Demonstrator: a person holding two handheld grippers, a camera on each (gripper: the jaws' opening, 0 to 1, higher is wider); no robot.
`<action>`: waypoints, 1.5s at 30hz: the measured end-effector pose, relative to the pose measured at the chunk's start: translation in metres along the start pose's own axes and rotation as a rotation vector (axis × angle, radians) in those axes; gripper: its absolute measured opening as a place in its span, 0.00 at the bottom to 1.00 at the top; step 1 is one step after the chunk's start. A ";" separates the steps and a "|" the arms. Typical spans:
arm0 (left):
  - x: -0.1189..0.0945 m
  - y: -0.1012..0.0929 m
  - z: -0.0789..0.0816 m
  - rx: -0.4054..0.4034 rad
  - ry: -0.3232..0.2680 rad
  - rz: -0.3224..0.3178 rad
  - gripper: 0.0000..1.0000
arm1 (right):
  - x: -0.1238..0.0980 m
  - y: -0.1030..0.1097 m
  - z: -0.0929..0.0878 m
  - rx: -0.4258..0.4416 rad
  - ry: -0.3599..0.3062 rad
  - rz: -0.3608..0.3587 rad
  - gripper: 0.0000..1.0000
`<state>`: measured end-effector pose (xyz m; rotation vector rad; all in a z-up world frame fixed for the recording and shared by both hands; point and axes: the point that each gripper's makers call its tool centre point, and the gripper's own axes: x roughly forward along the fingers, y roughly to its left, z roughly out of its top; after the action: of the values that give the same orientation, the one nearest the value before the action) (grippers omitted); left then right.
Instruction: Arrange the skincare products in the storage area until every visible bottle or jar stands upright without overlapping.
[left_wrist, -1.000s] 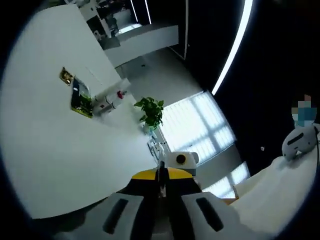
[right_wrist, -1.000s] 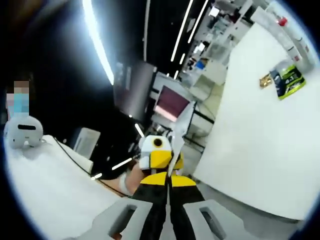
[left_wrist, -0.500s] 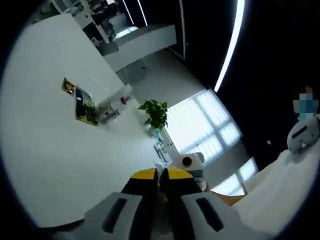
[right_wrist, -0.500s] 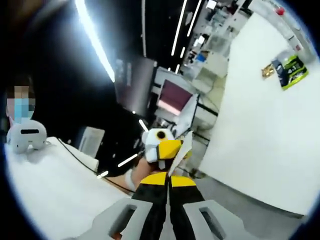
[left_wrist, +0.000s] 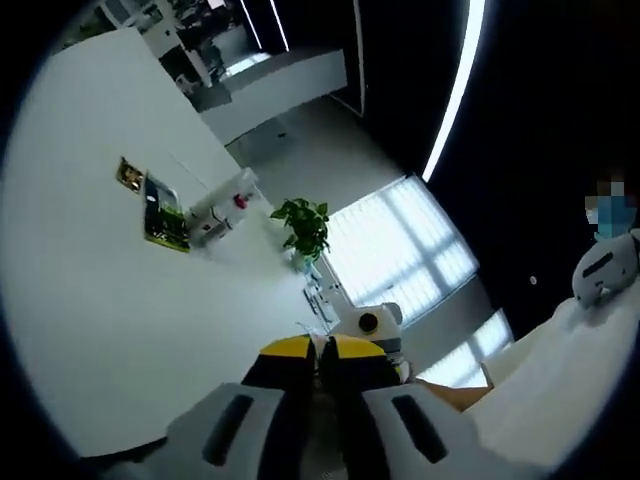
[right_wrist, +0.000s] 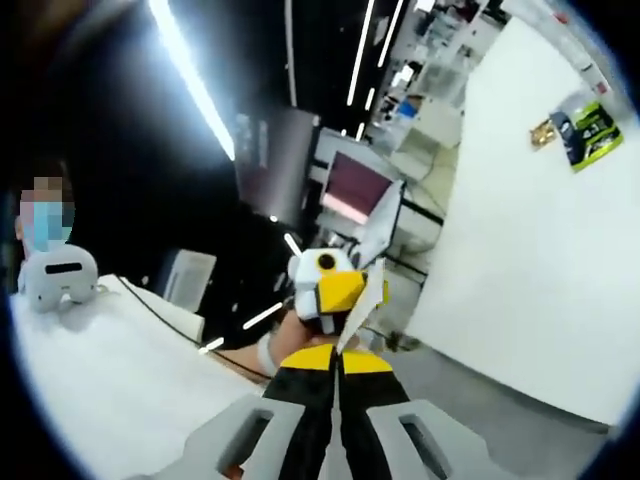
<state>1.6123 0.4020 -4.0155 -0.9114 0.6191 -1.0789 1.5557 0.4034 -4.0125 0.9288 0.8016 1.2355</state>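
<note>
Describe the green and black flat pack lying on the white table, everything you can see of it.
The green and black flat pack lies flat on the white table, far from both tools. It looks like a glossy rectangular card or sachet, lime green along one edge, dark elsewhere. A small gold-brown packet sits just beside it, and white bottles lie on its other side. Print is unreadable.

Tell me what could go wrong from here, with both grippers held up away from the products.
1. The left gripper and right gripper sit close together, each in the other's view; turning toward the table might knock them together.
2. The white bottles beside the green packet look small and far, so a fast approach with shut fingers could topple them.
</note>
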 end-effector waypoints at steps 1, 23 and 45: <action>-0.001 0.002 0.000 0.018 -0.002 0.008 0.00 | 0.000 0.000 0.000 -0.001 0.000 0.001 0.00; 0.003 -0.001 -0.015 0.036 -0.012 0.047 0.00 | -0.006 -0.026 0.015 -0.063 -0.068 -0.137 0.05; -0.042 -0.016 -0.012 0.129 -0.089 0.165 0.01 | 0.027 0.001 0.010 0.023 0.061 -0.043 0.00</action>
<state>1.5798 0.4338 -4.0077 -0.7781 0.5345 -0.9142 1.5685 0.4282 -4.0076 0.8919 0.8814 1.2240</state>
